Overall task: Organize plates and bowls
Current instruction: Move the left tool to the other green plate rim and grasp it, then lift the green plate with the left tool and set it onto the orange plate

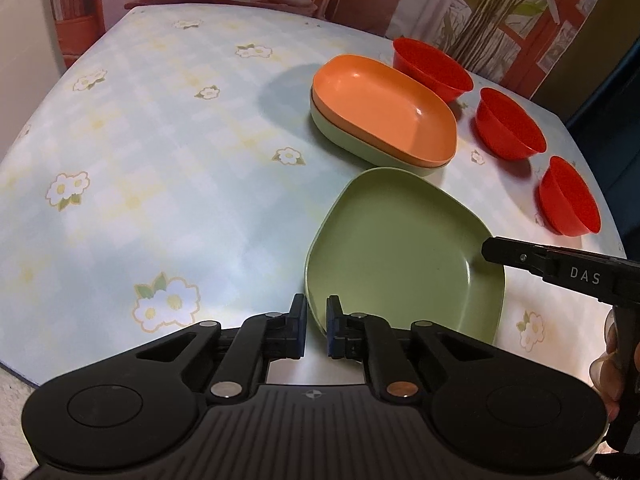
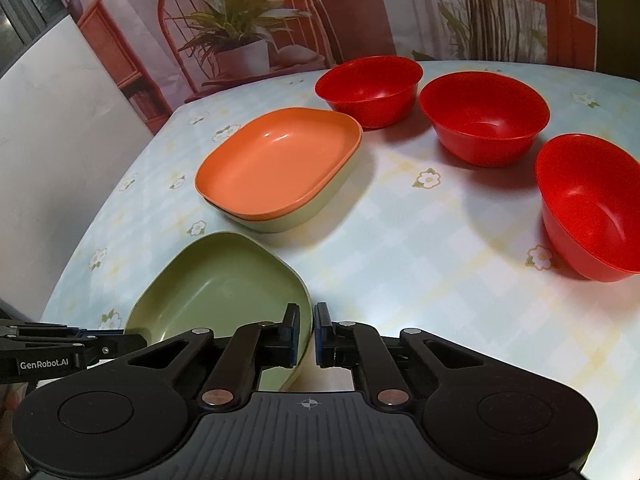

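Note:
A loose green plate lies near the table's front edge; it also shows in the right wrist view. My left gripper is shut on its left rim. My right gripper is shut on its right rim, and shows from the side in the left wrist view. Beyond it an orange plate sits nested in another green plate; the stack also shows in the right wrist view. Three red bowls stand apart in a row at the right.
The table has a pale blue flowered cloth. A red chair stands behind the far edge against a printed backdrop. The table's right edge runs close behind the bowls.

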Demonstrator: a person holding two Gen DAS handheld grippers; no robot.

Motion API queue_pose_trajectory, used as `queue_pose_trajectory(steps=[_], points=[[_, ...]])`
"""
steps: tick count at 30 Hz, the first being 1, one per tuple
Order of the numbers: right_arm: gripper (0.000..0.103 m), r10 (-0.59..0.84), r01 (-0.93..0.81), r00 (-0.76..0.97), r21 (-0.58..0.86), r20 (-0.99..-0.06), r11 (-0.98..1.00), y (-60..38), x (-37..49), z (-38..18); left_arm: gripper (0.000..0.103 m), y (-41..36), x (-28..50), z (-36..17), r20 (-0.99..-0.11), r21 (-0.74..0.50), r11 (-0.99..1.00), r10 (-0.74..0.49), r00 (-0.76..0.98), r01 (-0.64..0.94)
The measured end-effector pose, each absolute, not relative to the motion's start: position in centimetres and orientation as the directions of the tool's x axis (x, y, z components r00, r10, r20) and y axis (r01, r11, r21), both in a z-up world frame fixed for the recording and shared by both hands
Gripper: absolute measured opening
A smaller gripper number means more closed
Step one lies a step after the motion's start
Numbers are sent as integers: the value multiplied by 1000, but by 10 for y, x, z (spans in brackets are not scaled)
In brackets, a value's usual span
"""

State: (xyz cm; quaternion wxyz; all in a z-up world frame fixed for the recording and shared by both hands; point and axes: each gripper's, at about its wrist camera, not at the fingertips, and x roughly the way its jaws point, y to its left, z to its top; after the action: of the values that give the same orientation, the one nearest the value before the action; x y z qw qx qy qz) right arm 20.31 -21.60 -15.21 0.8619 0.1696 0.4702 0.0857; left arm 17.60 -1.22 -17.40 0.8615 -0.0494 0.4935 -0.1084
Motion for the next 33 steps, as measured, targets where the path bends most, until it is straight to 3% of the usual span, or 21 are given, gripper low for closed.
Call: queue_pose_trajectory(steps=[33], points=[[6, 317, 22, 620, 420, -718, 907, -226, 200, -123, 11, -9, 170, -147, -787, -211, 963, -271, 555, 170]])
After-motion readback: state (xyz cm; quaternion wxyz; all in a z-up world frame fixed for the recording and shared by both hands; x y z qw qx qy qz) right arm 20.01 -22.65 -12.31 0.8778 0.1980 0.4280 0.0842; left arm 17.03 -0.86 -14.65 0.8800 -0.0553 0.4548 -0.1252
